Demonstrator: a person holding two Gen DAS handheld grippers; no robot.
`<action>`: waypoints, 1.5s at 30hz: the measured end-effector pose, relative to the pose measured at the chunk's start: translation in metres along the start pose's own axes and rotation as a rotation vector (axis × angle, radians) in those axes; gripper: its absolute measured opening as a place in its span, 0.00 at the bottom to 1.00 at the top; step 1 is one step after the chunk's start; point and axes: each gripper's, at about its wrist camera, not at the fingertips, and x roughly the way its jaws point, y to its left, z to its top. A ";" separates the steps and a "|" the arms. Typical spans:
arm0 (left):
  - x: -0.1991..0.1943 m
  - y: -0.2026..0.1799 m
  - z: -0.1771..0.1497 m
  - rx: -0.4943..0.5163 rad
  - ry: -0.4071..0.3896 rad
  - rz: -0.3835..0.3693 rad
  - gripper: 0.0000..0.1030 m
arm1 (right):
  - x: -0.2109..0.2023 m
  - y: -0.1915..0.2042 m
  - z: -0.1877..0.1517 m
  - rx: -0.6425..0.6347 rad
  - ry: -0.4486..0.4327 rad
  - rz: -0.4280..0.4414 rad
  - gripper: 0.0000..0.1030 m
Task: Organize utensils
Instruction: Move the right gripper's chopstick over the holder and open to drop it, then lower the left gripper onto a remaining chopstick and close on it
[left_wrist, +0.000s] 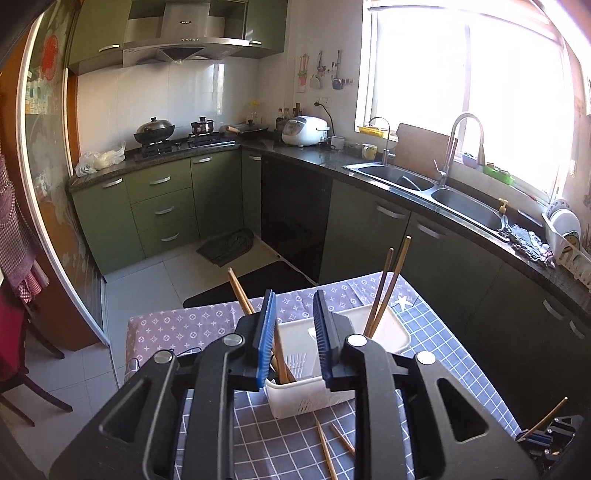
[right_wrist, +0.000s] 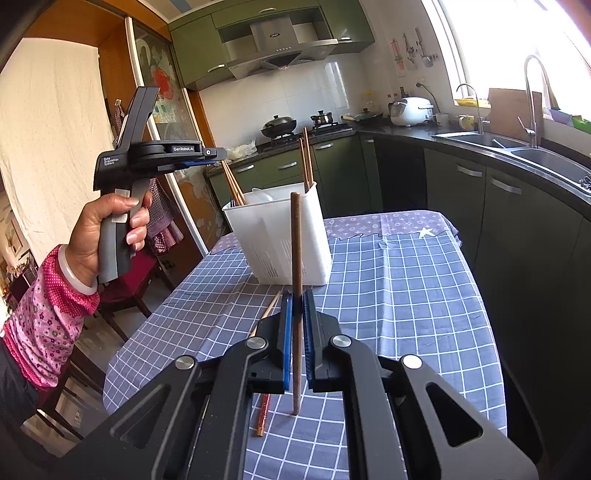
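Observation:
A white plastic utensil holder (left_wrist: 291, 391) (right_wrist: 280, 236) stands on the checked tablecloth. It holds several wooden chopsticks (left_wrist: 384, 295) (right_wrist: 306, 158). My left gripper (left_wrist: 294, 321) is open and empty, hovering just above the holder; it also shows in the right wrist view (right_wrist: 210, 155), held up at the holder's left. My right gripper (right_wrist: 297, 306) is shut on one brown chopstick (right_wrist: 295, 251), held upright in front of the holder; it shows small at the lower right of the left wrist view (left_wrist: 543, 435). Loose chopsticks (left_wrist: 325, 446) (right_wrist: 264, 406) lie on the cloth.
The table (right_wrist: 406, 280) has a blue checked cloth over a purple patterned one. A dark counter with a double sink (left_wrist: 436, 192) runs along the right. A stove with a wok (left_wrist: 155, 133) is at the back. Chairs (right_wrist: 122, 295) stand left of the table.

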 end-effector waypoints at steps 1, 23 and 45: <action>-0.001 0.001 -0.003 0.001 0.002 -0.009 0.21 | 0.000 0.000 0.002 0.000 0.000 0.000 0.07; -0.116 0.007 -0.107 -0.075 -0.076 0.122 0.30 | 0.079 0.026 0.214 -0.026 -0.304 -0.033 0.06; 0.023 -0.031 -0.168 -0.055 0.387 0.028 0.30 | 0.057 -0.002 0.055 -0.041 -0.068 -0.148 0.29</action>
